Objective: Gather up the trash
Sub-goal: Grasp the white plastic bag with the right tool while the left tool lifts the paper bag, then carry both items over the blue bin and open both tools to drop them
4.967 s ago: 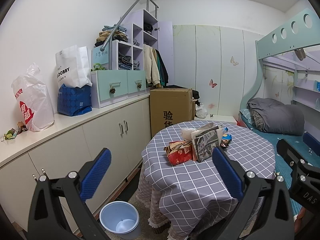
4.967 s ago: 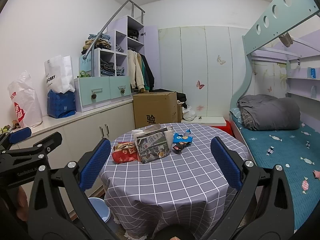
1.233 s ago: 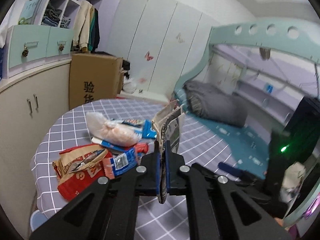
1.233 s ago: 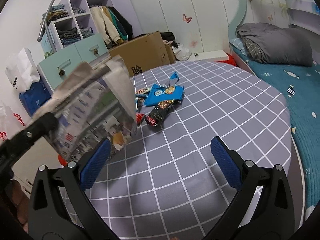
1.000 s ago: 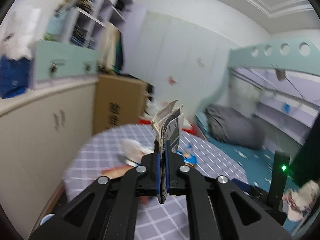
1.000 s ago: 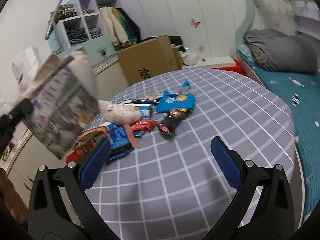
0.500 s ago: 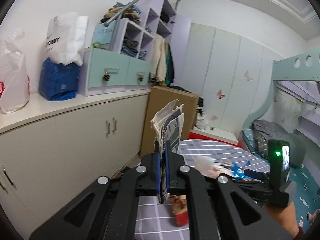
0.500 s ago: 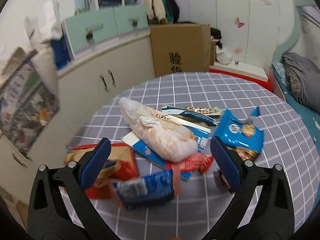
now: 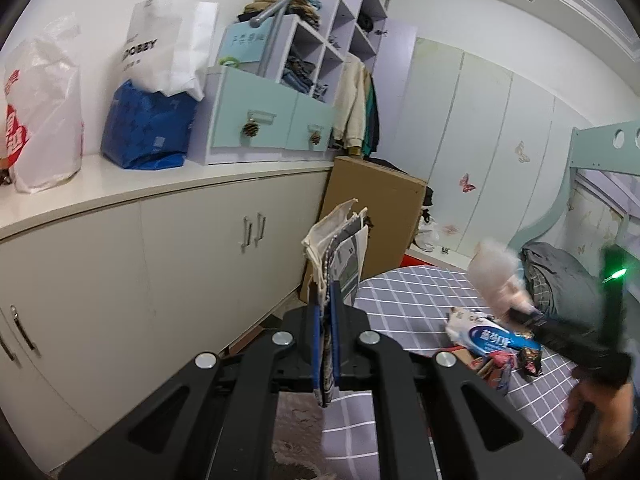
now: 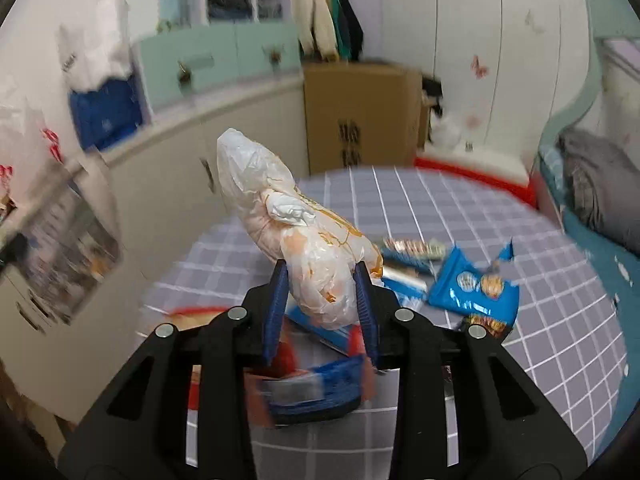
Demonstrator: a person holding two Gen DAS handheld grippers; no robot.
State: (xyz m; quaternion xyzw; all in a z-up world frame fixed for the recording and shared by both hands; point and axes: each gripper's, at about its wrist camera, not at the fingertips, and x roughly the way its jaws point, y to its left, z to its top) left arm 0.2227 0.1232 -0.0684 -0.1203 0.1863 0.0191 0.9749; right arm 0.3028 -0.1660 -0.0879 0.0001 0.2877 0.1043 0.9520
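Right tool, jaws just closing, pinches a crumpled white plastic bag; left tool clamps folded newspaper upright

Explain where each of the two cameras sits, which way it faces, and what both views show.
Left wrist: sits on the left gripper, faces the white cabinets and the table's edge; its own black fingers, shut on a folded newspaper, show, and at right the right gripper with a hand.
Right wrist: sits on the right gripper, looks down over the checked table of wrappers; its jaws, just closing, clamp a plastic bag.
Shared: newspaper, plastic bag, table, cardboard box, cabinets.
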